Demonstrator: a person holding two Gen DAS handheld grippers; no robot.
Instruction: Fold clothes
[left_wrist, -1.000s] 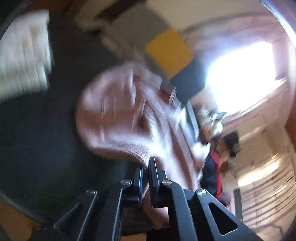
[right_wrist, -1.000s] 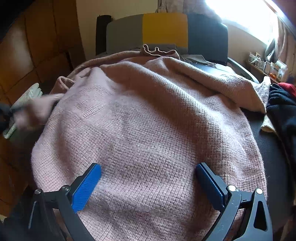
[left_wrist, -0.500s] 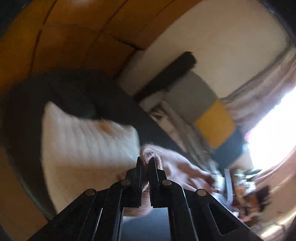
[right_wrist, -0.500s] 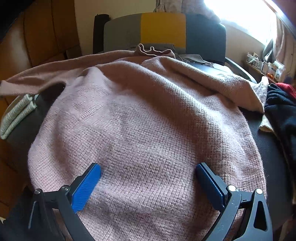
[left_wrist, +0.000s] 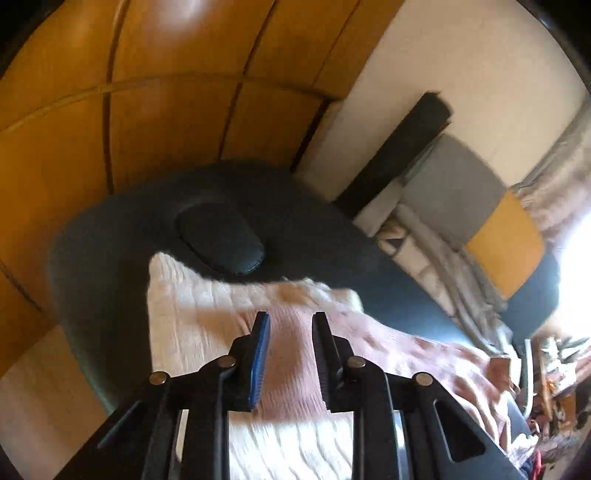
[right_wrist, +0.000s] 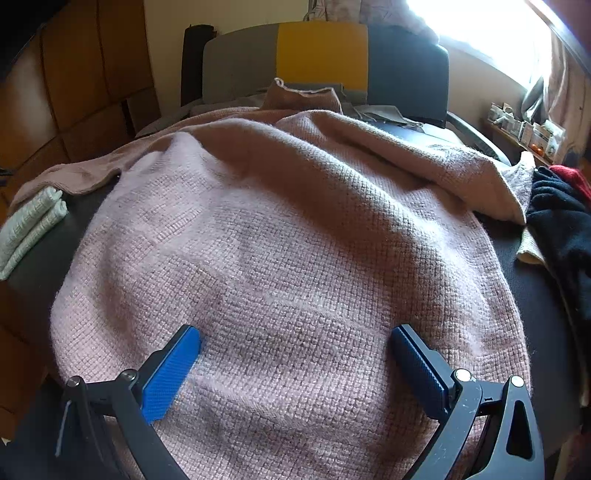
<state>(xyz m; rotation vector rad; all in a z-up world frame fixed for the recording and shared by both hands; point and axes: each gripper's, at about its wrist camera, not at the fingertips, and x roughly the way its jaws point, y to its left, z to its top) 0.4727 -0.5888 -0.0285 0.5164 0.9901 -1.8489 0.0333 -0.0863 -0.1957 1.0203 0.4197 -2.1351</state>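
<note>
The left gripper (left_wrist: 290, 325) has just been opening, its jaws partly apart, seemingly releasing the pink knitted sweater's sleeve (left_wrist: 291, 354) at nine o'clock; the right gripper (right_wrist: 295, 343) rests wide open, empty.

Pink knit sweater (right_wrist: 288, 240); cream, maybe ribbed, folded garment (left_wrist: 192, 314); blue gripper pads (right_wrist: 170, 373); grey/yellow cushion (right_wrist: 321, 55).

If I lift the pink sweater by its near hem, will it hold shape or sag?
Likely sag: the pink sweater is a loose knit that drapes in soft folds over the dark table. It looks bulky, so probably weighty for cloth. The fuzzy knit should grip the pads of the right hand-held gripper rather than slip.
</note>
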